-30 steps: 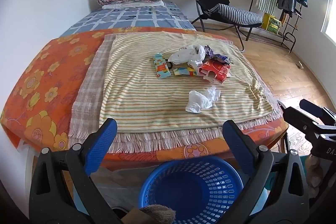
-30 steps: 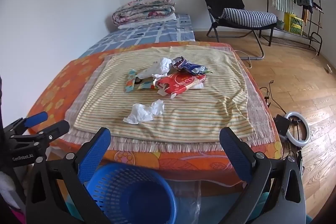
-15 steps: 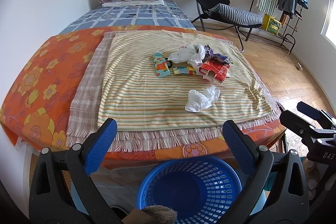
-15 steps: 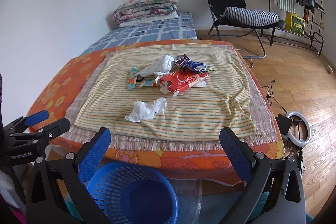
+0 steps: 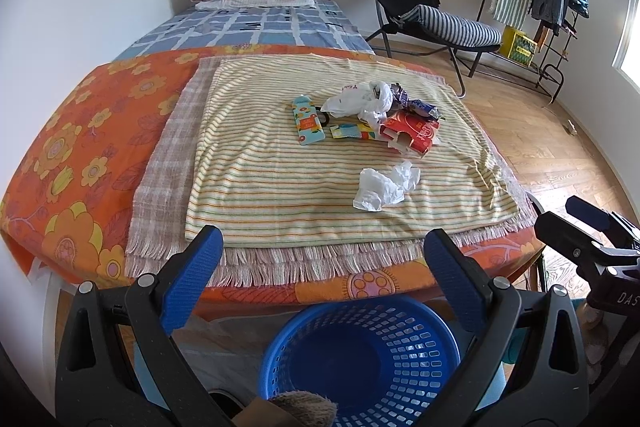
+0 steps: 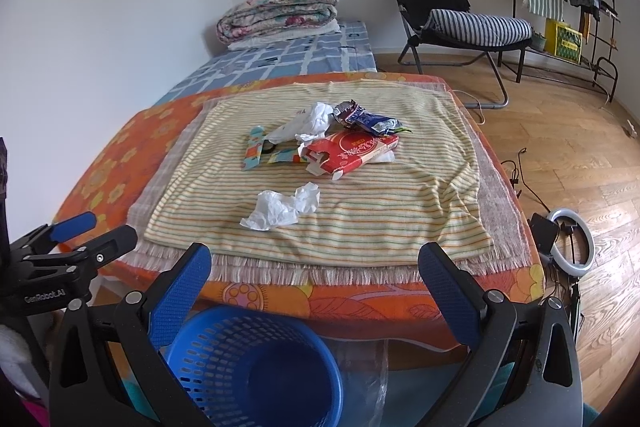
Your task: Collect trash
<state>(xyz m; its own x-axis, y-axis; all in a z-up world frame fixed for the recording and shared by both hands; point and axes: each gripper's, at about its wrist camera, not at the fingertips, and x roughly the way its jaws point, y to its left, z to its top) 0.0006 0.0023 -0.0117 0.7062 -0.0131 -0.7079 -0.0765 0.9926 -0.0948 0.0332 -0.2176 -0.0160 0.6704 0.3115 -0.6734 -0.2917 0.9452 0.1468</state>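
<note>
The basket (image 5: 360, 359) is solid blue with a perforated wall. The crumpled tissue (image 5: 385, 187) is white, the box (image 5: 412, 133) red with pale lettering, the wrapper (image 6: 366, 119) blue and silver. Under them lies a cloth (image 5: 280, 187) striped cream, orange and green — over a pale checked, fringed one (image 5: 168, 163). The table cover (image 5: 72, 147) is orange with yellow flowers. Both pairs of fingers (image 5: 192, 275) carry blue pads (image 6: 180, 295) on black arms.
</note>
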